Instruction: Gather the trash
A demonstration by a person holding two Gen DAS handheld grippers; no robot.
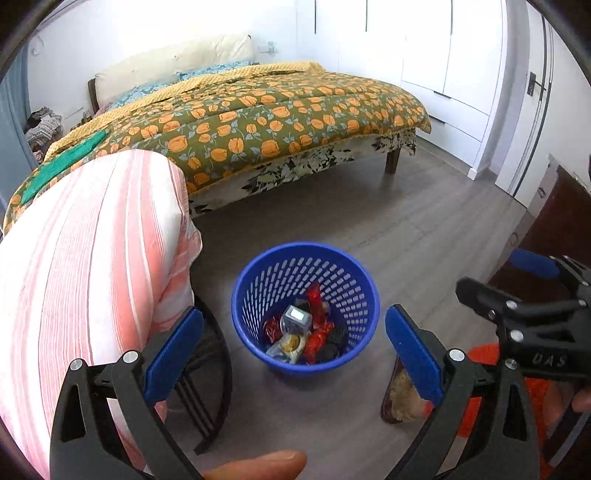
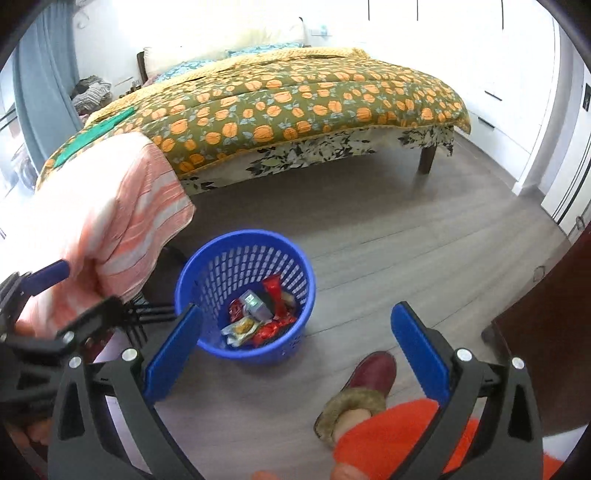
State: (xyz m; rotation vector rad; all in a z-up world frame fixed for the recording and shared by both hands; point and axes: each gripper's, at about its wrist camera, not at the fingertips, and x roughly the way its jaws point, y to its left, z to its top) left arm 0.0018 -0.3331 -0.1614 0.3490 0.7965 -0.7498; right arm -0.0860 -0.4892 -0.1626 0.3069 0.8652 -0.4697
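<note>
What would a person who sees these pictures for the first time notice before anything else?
The blue basket stands on the grey floor in the middle, with red wrappers and other trash inside. Behind it is a bed with a pumpkin-print quilt, and a pink striped cloth hangs at the left. Both the left gripper and the right gripper are open and empty.

Grey wood-plank floor (image 1: 332,206) runs ahead, bright daylight washing the white walls (image 1: 129,33). There's the bed (image 1: 258,122), big across the far side, under an olive quilt with orange pumpkins, pale headboard cushion (image 1: 177,59) at its top, dark wooden leg (image 1: 392,160) showing at the corner. White wardrobe doors (image 1: 436,55) stand off to the right. A blue-grey curtain (image 2: 40,85) hangs far left. Pink-striped cloth (image 1: 92,258) drapes close at left.
</note>
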